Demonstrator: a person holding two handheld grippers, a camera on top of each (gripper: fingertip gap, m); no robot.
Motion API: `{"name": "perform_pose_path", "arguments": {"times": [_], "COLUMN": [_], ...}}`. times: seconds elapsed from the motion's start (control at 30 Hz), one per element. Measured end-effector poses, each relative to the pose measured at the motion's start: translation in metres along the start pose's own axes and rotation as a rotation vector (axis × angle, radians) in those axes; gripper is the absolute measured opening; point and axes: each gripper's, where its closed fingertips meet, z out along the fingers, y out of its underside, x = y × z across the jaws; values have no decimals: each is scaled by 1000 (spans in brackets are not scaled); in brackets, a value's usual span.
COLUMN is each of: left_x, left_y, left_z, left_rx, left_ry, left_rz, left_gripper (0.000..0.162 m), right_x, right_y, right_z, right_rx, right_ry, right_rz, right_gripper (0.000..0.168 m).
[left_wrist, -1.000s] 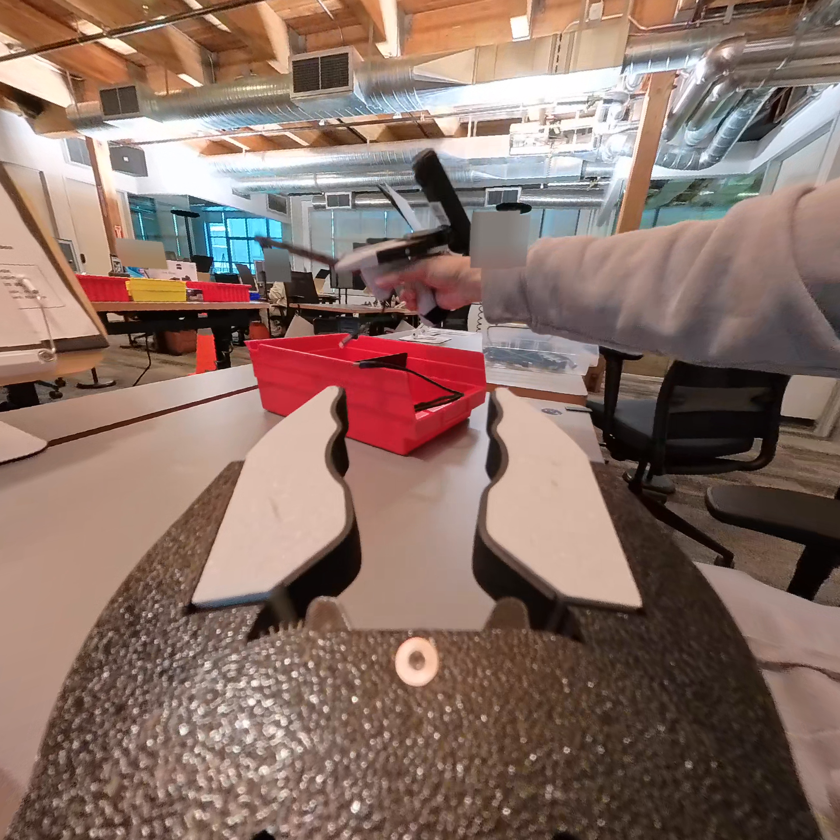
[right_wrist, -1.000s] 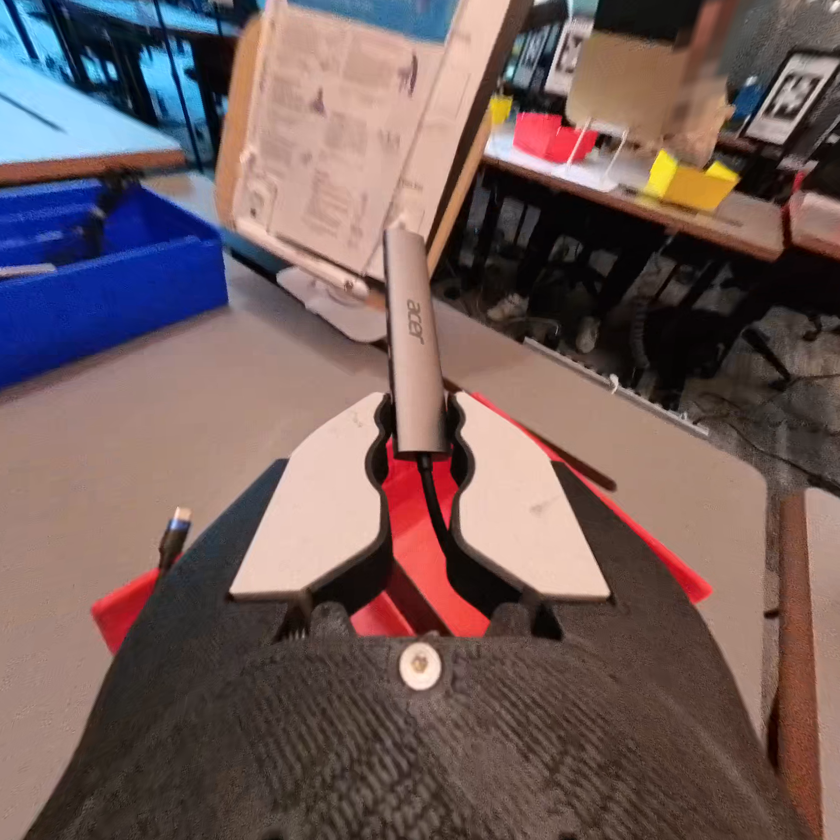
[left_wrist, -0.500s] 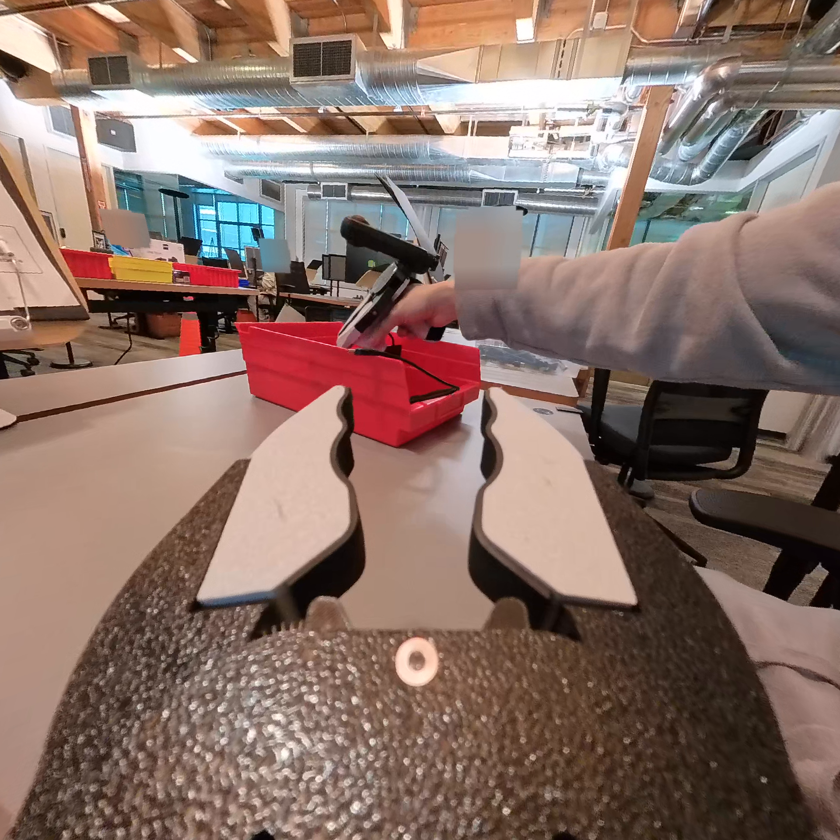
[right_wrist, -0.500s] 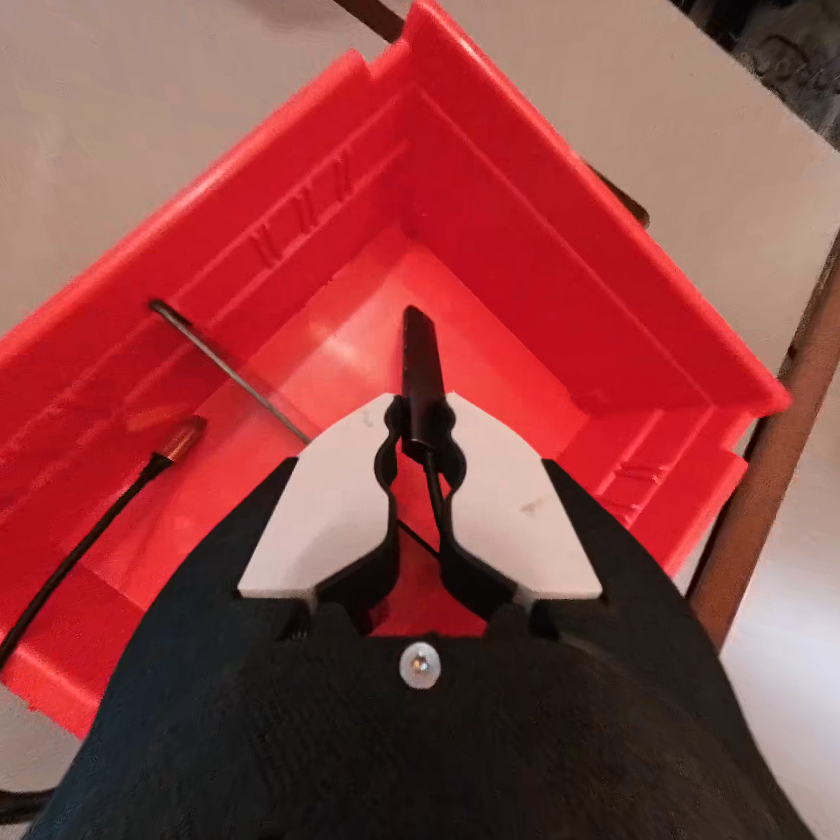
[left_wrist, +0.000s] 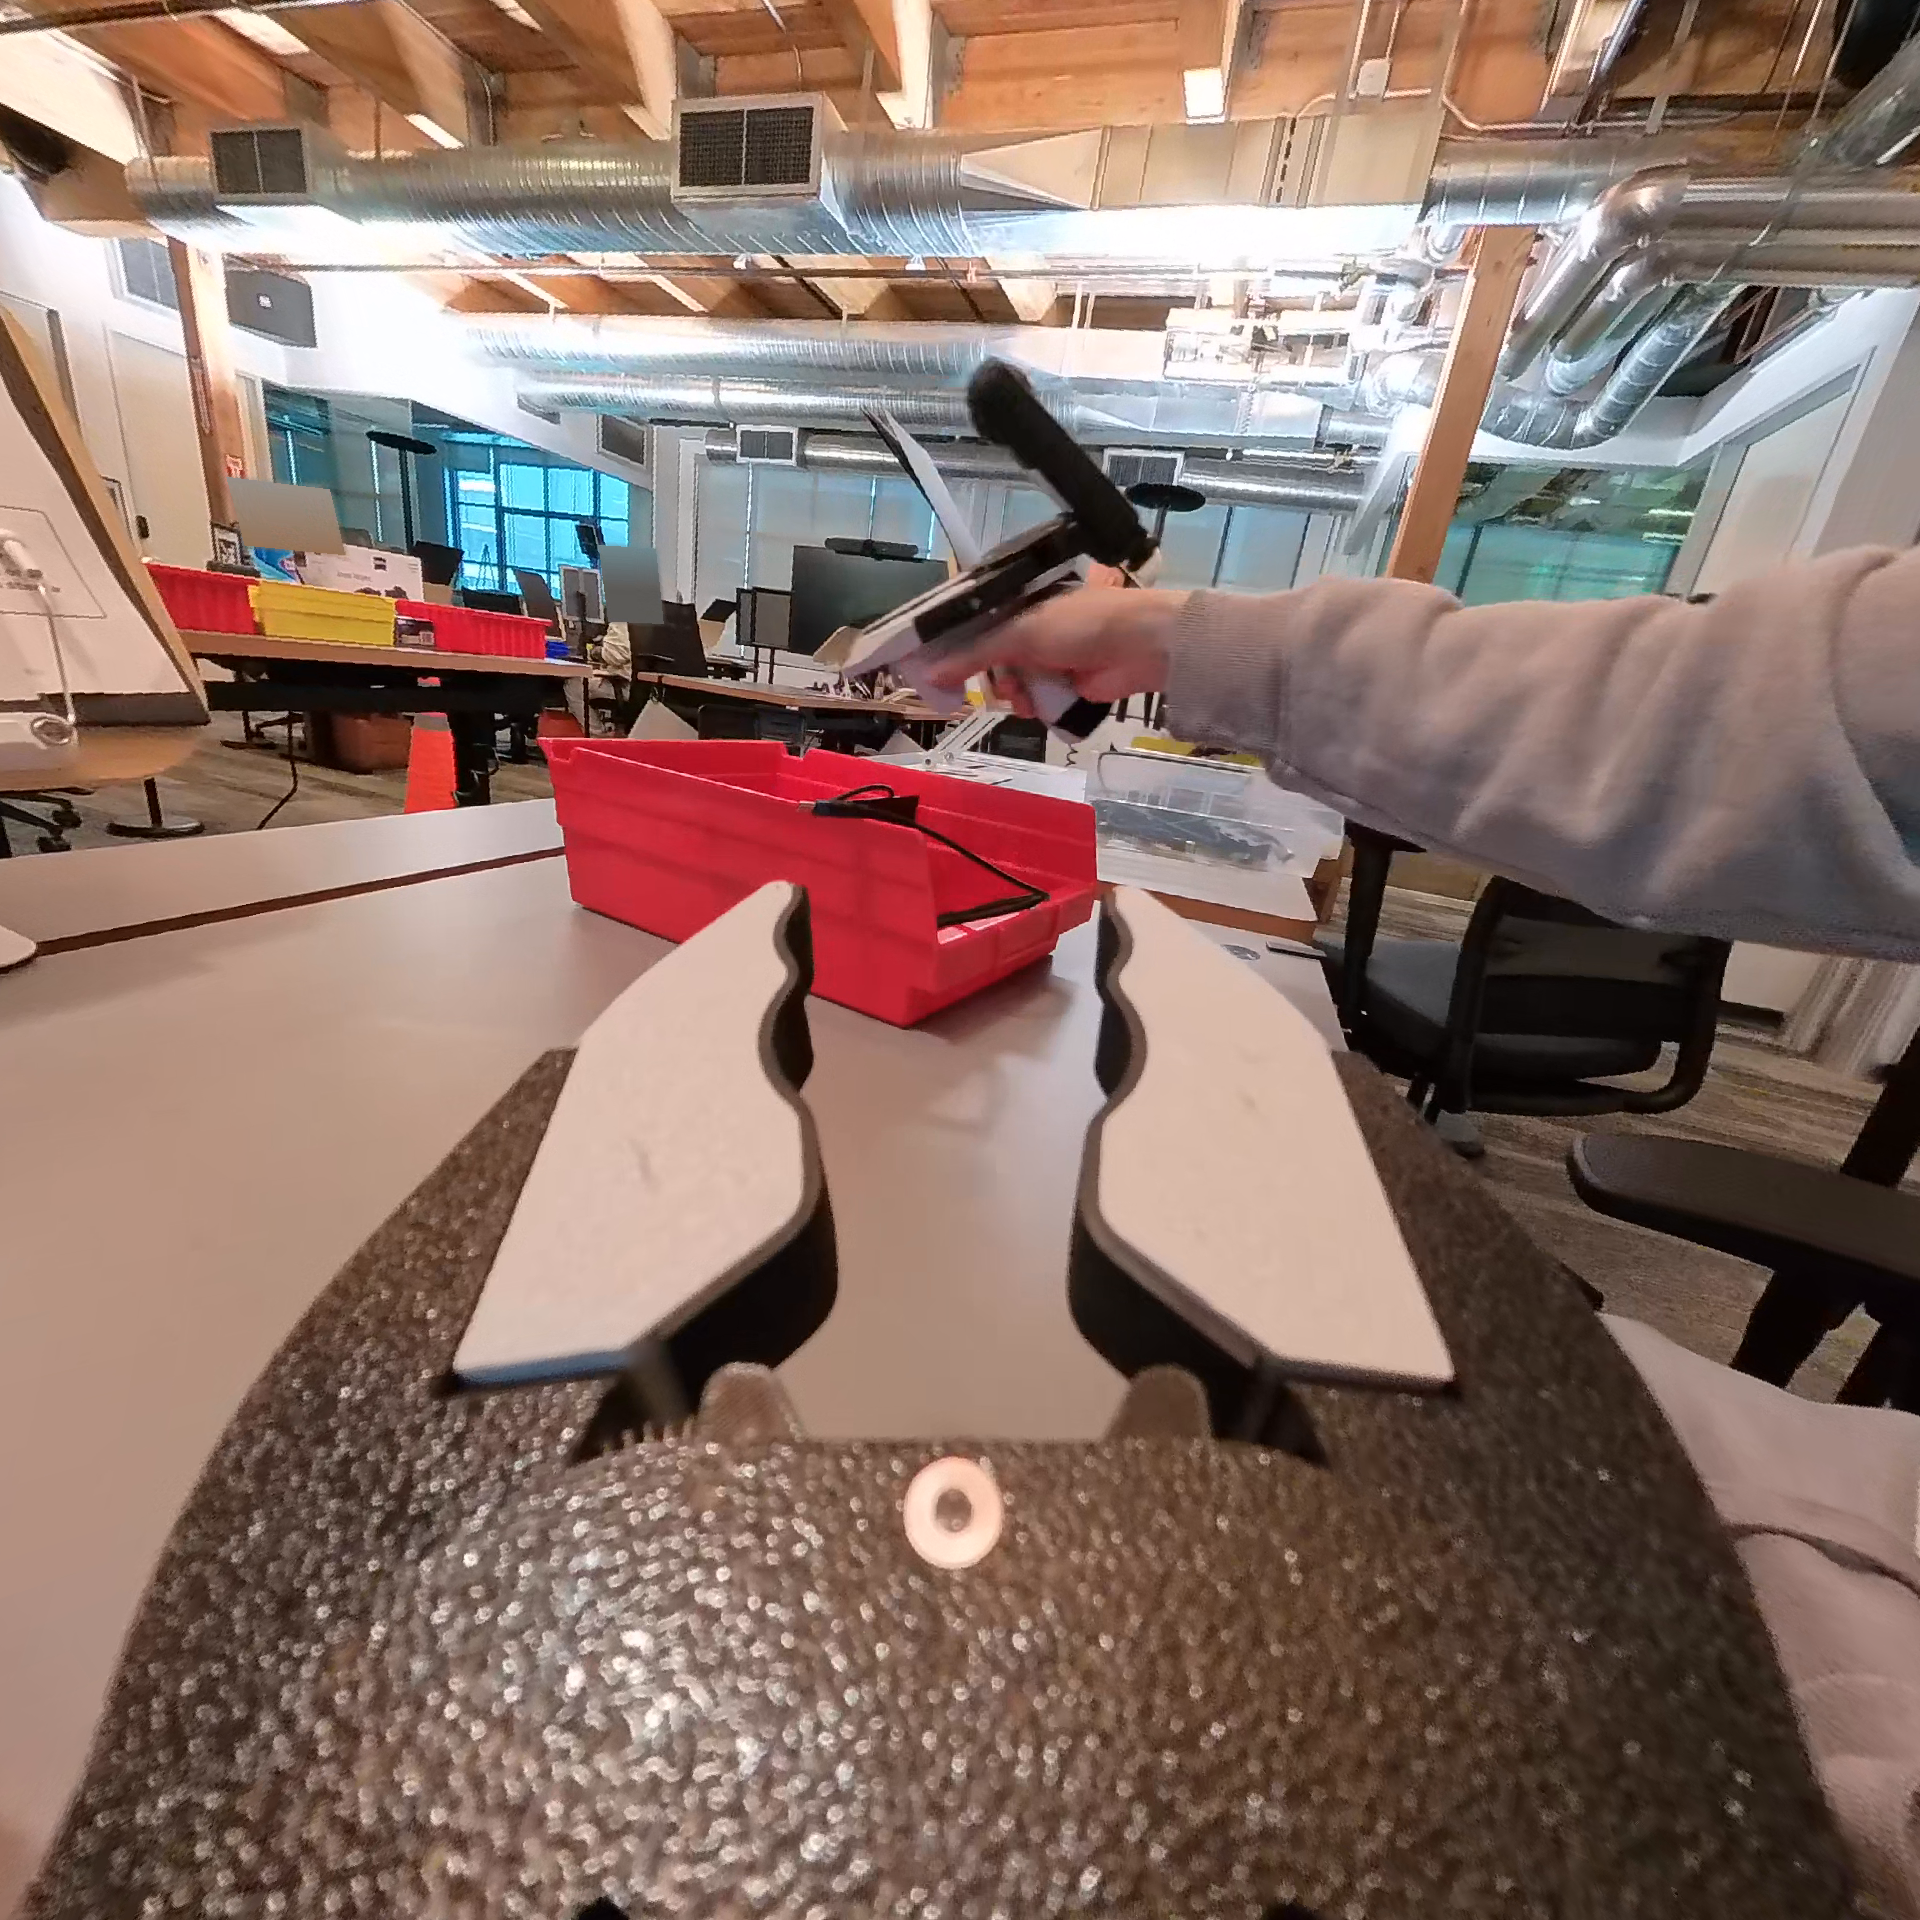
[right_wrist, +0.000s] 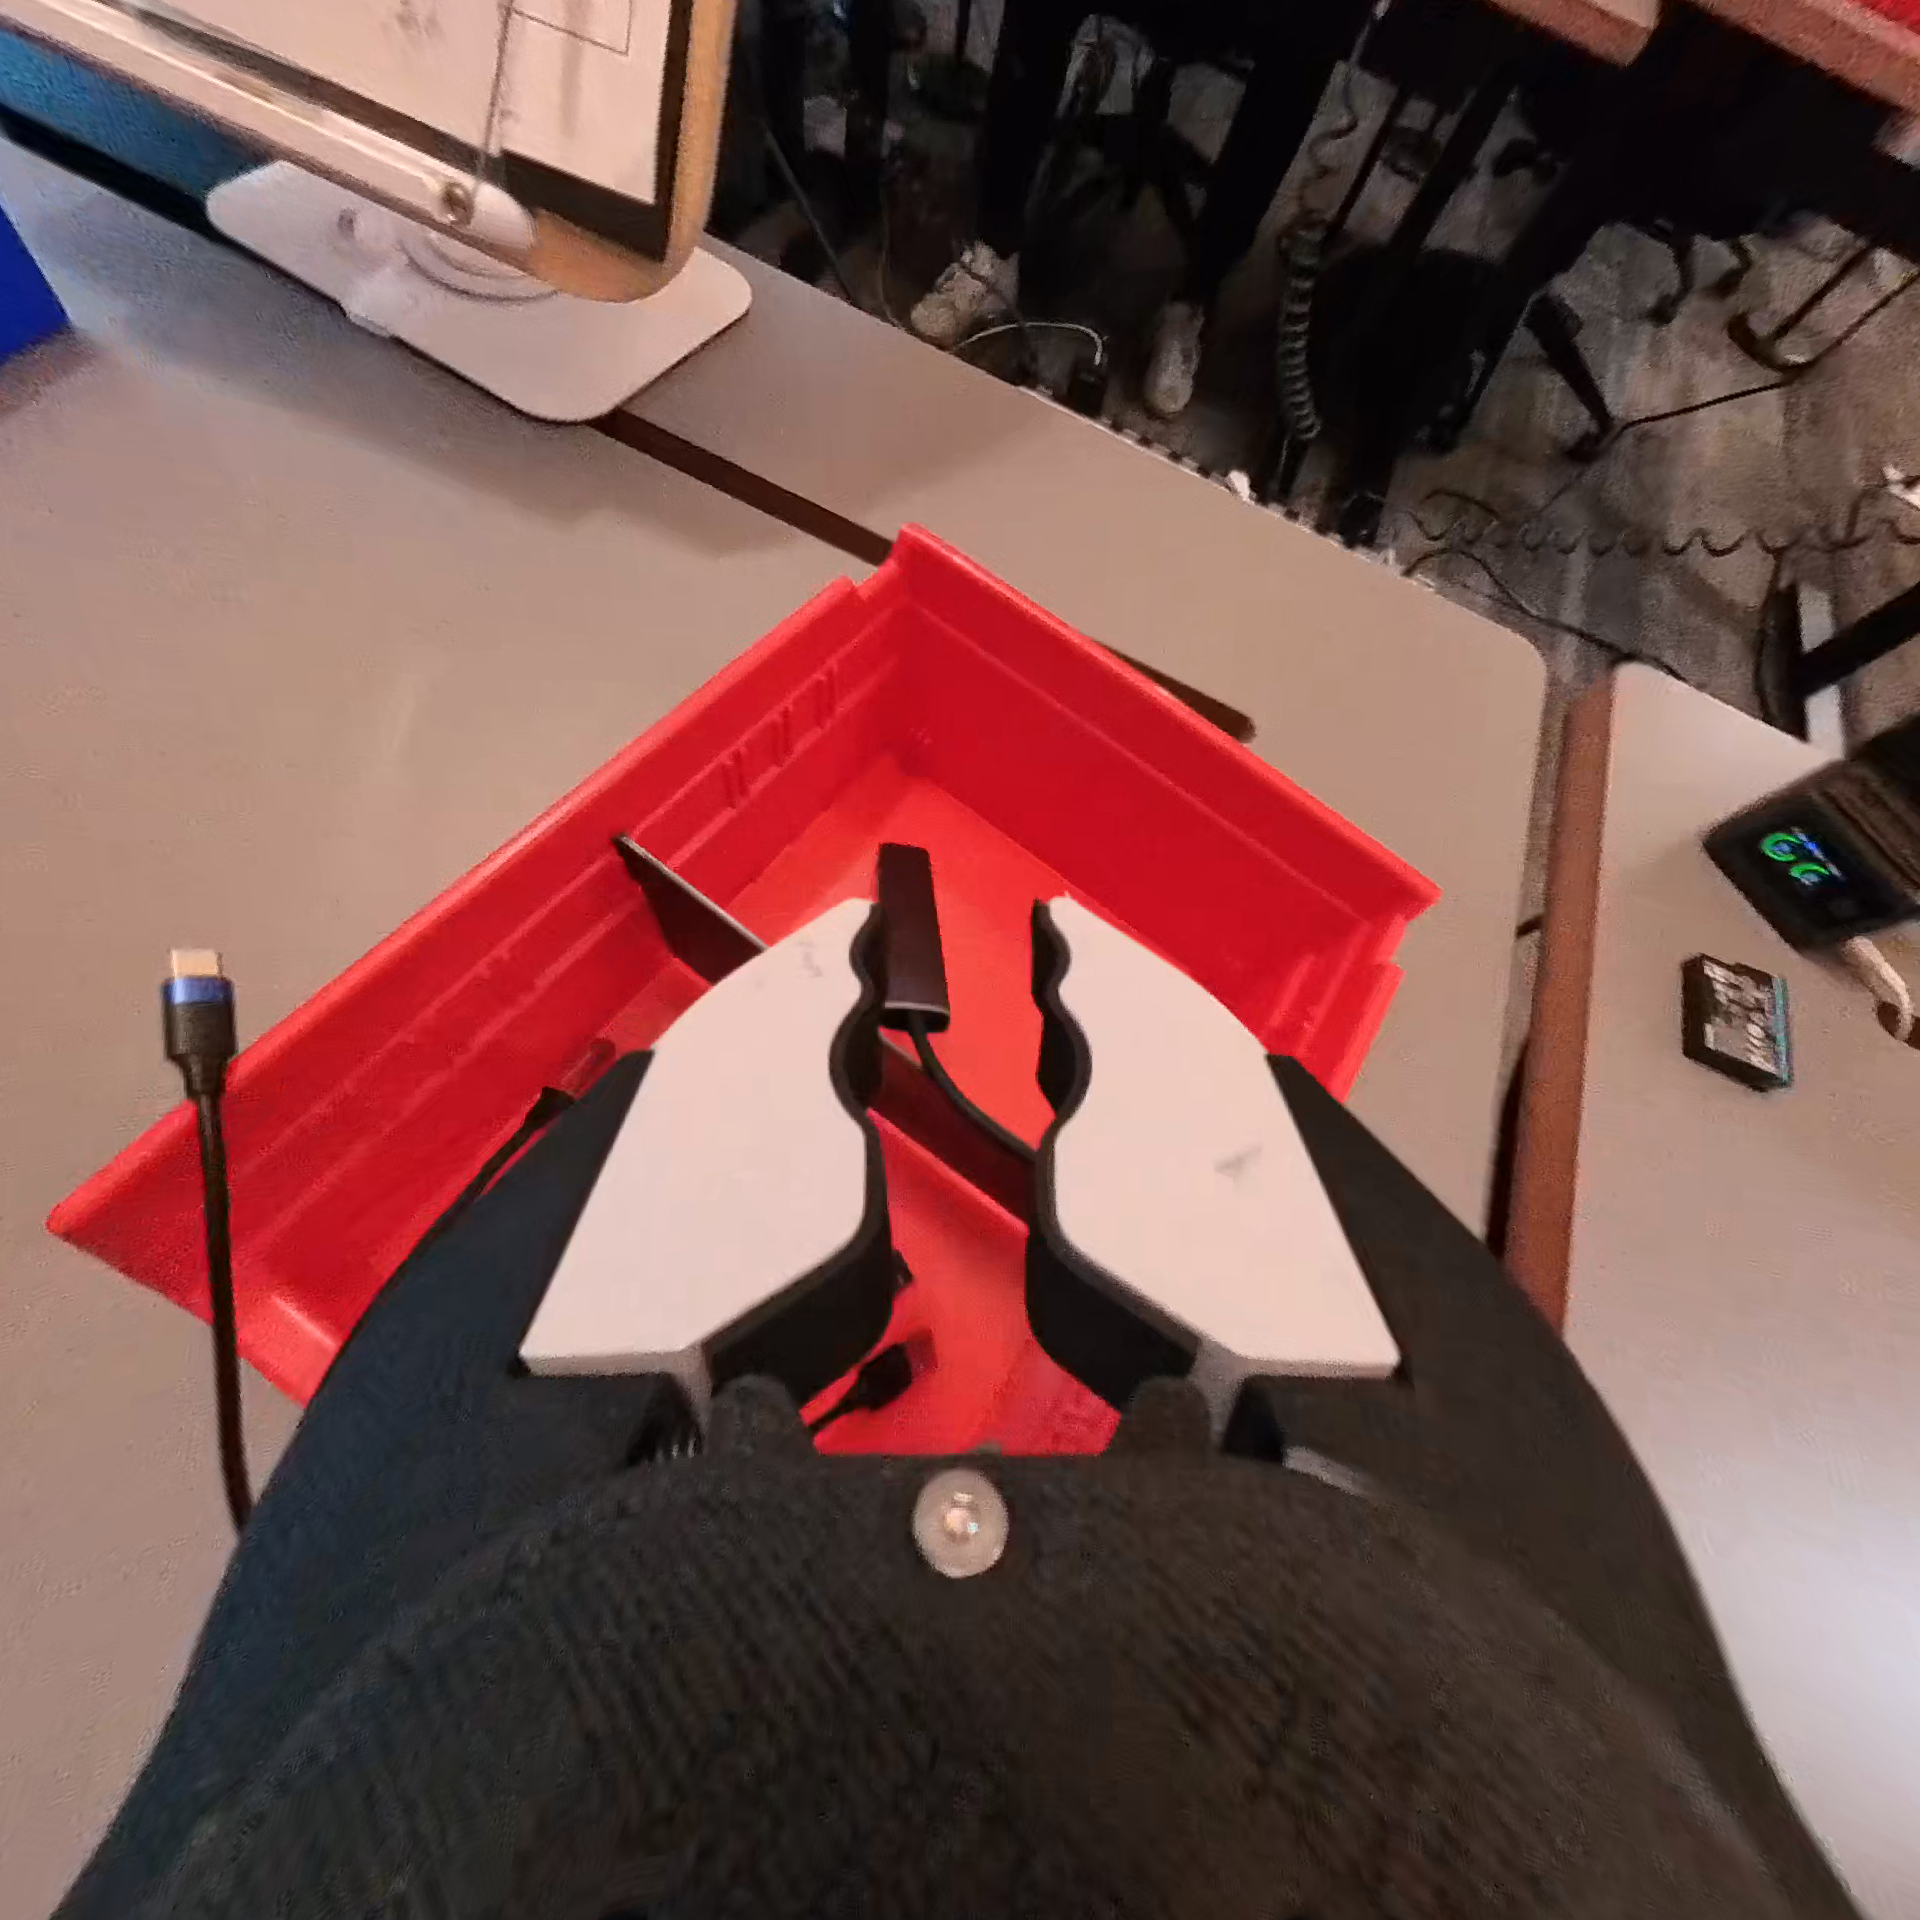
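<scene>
The right claw (right_wrist: 951, 920) hangs over the red bin (right_wrist: 1143, 727) on the table (right_wrist: 312, 675) with its jaws apart and gripping nothing. A dark grey hub (right_wrist: 912, 956) lies in the bin, seen in the gap close by the left finger, though contact cannot be told. Its long axis runs 6 to 12 o'clock, far end toward 12, cord trailing to 5; a blue-tipped cable (right_wrist: 197, 1018) lies outside the bin at 9 o'clock, while the left claw (left_wrist: 948, 914) hovers wide and empty, the bin at its 12.
</scene>
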Motion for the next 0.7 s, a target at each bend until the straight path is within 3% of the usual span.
{"name": "perform_pose_path", "arguments": {"times": [0.33, 0.53, 0.7], "left_x": [3, -5, -42], "left_y": [0, -16, -38], "left_z": [2, -2, -24], "left_rx": [-18, -47, -133], "left_ry": [-6, -97, -350], "left_rz": [38, 138, 181], "left_gripper": [51, 51, 51], "right_x": [-29, -149, -214], "right_y": [51, 41, 42], "right_z": [-51, -91, -106], "right_rx": [28, 359, 497], "right_ry": [56, -195, -327], "right_rz": [77, 114, 167], "right_gripper": [25, 29, 30]}}
